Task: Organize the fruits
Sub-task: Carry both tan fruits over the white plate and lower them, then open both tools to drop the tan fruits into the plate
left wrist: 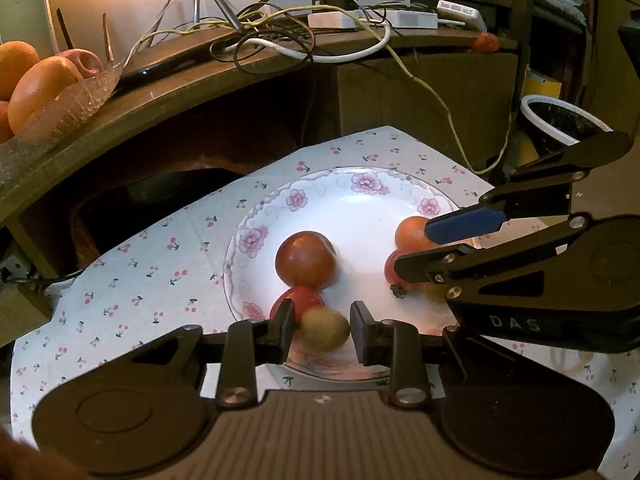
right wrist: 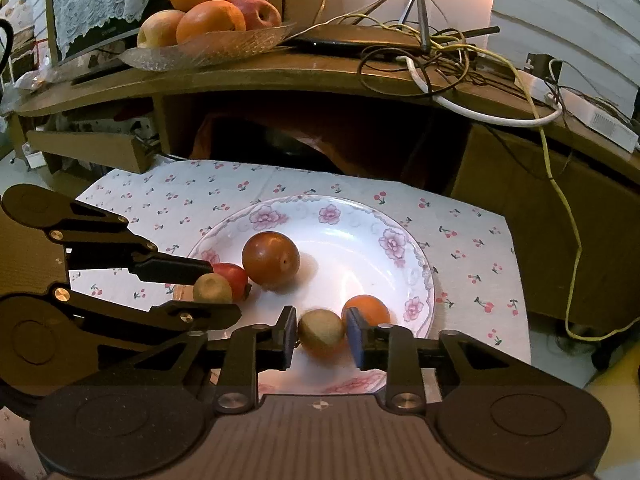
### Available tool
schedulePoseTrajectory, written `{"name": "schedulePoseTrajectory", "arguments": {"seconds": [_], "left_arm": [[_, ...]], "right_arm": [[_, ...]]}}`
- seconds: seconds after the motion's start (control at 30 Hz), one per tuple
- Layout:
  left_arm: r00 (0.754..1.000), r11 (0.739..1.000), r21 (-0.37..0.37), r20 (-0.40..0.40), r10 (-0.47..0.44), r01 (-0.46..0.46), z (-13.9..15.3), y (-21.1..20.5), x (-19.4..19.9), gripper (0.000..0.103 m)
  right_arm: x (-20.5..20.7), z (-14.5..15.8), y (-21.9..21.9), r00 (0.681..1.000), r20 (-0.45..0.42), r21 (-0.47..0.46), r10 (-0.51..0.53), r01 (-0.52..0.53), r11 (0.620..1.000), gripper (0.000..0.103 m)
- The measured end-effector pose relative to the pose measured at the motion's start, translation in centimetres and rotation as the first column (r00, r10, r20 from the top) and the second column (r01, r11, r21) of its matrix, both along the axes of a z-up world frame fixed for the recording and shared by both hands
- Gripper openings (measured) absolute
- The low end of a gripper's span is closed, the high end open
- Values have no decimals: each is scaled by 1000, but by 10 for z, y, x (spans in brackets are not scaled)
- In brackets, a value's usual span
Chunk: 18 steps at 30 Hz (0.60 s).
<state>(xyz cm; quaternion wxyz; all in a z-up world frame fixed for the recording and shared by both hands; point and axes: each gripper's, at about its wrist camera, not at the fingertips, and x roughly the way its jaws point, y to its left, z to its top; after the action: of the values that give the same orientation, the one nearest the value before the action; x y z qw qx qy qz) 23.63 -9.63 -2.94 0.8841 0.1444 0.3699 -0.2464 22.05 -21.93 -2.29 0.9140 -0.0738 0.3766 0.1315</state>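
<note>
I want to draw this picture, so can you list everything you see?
cloth: 1, white with cherries, under plate
plate: 1, white, pink flowers, on cloth
big fruit: 1, red-brown, plate middle
red fruits: 2, red, on plate
orange: 1, orange, plate edge
kiwis: 2, brown-green, on plate
dish: 1, clear, on shelf, holding oranges and apples
cables: several, white, yellow, dark, on shelf
left gripper: black, fingers around one kiwi
right gripper: black, fingers around other kiwi
</note>
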Motion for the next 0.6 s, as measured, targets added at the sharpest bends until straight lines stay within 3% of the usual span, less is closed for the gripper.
{"name": "schedulePoseTrajectory", "arguments": {"seconds": [0.6], "left_arm": [[998,998,-41,49,41,-39,24,16,-7,38]], "right_arm": [[-4,11,-13,999,25,47,-43,42,998,34]]}}
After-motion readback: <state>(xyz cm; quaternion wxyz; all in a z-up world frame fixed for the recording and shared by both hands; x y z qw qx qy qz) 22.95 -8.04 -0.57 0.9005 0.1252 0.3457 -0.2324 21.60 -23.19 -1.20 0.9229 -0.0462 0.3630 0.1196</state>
